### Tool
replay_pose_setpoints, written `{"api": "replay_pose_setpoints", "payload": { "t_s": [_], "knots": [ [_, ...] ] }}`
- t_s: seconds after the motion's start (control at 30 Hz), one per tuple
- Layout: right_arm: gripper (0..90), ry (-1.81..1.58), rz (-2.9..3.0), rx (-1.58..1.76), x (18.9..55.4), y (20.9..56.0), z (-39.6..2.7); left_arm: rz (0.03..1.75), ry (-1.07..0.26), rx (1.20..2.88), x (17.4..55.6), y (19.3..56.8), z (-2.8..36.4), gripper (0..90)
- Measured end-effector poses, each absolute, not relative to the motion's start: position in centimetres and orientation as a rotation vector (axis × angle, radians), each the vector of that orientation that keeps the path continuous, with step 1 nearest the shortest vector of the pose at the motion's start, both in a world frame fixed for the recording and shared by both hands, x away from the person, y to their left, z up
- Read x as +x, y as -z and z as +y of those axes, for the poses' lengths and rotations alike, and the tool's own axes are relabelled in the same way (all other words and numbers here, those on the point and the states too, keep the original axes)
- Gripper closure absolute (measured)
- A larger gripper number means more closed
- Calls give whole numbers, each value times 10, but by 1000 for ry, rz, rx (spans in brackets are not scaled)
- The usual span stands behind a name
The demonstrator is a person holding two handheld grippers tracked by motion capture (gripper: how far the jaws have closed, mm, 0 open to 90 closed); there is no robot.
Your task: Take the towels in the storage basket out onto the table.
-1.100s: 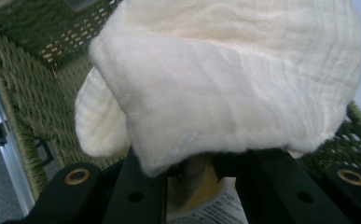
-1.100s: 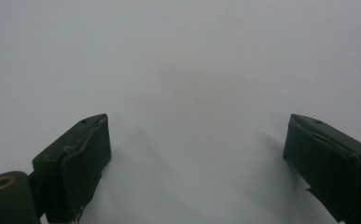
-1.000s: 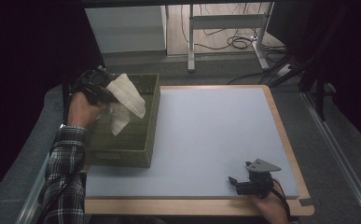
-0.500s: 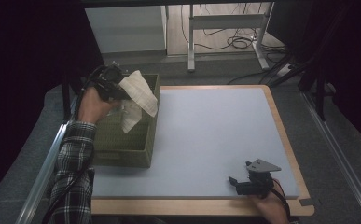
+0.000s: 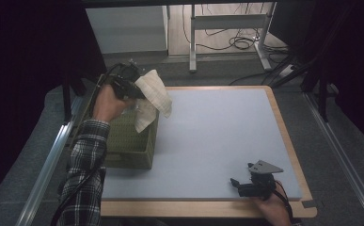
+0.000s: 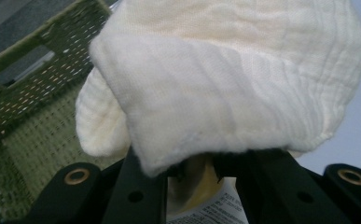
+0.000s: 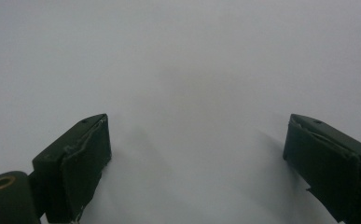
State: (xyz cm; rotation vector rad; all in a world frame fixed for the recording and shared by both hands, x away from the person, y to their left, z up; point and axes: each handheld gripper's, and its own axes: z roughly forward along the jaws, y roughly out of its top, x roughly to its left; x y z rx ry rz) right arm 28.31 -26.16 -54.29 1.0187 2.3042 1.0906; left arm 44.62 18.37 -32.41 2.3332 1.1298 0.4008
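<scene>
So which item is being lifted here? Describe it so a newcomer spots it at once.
Start at the pale blue mat; at its left edge stands a green woven basket. Above it the left gripper holds a cloth, the one cream, crinkled, drooping thing among dark hardware.

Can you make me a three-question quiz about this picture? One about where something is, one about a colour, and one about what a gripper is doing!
1. Where does the cloth hang?
A. over the basket's far end
B. flat on the mat
C. on the floor

2. What colour is the basket?
A. red
B. green
C. blue

3. How do the right gripper jaws stand?
A. shut on the cloth
B. shut on a cup
C. open and empty

Answers:
1 A, the left gripper holds it up over that end.
2 B, its woven walls are olive green.
3 C, only bare grey mat lies between them.
</scene>
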Motion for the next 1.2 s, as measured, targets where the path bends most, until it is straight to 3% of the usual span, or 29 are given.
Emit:
{"api": "replay_pose_setpoints", "payload": {
  "t_s": [0.77,1.2],
  "knots": [
    [76,-1091,2305,1020,283,543,-262,994,-347,2386,458,335,107,771],
    [77,-1091,2306,1022,283,543,-262,896,-298,2453,458,364,53,768]
  ]
}}
